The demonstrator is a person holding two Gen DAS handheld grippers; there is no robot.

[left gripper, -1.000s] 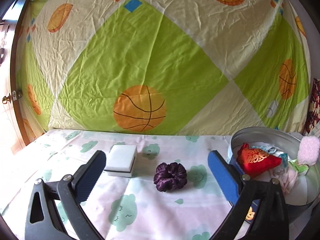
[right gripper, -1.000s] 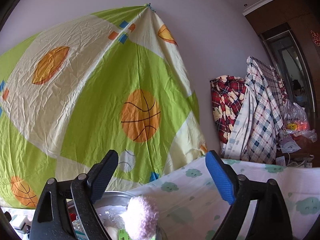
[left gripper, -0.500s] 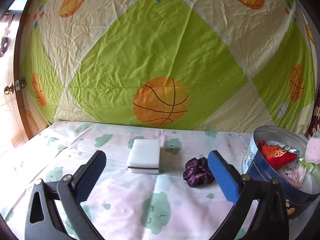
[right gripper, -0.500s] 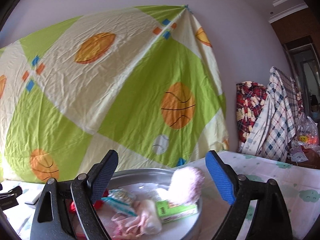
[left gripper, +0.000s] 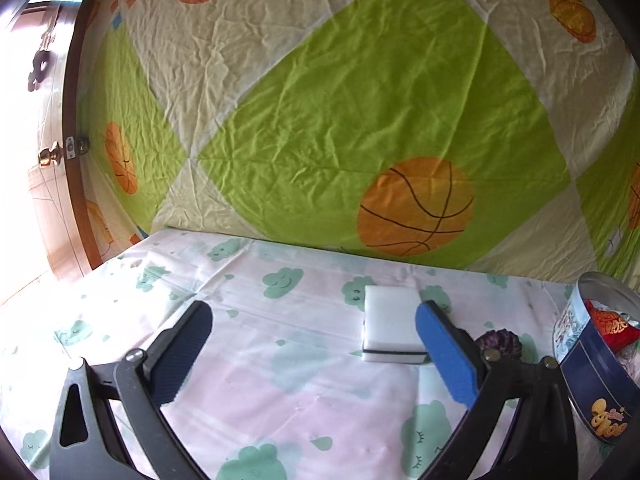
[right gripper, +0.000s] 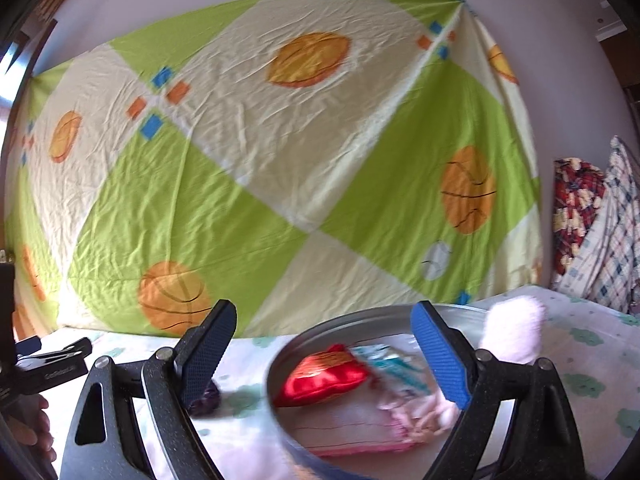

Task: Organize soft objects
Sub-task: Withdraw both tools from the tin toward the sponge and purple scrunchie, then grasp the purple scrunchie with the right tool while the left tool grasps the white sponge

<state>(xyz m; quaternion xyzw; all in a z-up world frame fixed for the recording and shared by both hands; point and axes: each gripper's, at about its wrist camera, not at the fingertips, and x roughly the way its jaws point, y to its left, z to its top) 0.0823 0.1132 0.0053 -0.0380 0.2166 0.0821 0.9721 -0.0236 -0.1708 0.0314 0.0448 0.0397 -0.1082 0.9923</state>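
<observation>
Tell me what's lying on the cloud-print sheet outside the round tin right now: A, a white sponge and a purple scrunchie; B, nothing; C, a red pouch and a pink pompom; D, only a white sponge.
A: the white sponge and the purple scrunchie both lie on the sheet, outside the tin.

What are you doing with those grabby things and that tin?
A person holds a gripper in each hand to tidy soft things into a round tin. Both the left gripper and the right gripper are open and hold nothing. The tin already has a red pouch and other soft bits in it, with a pink fluffy thing at its rim. A white sponge and a purple scrunchie lie on the cloud-print sheet.
</observation>
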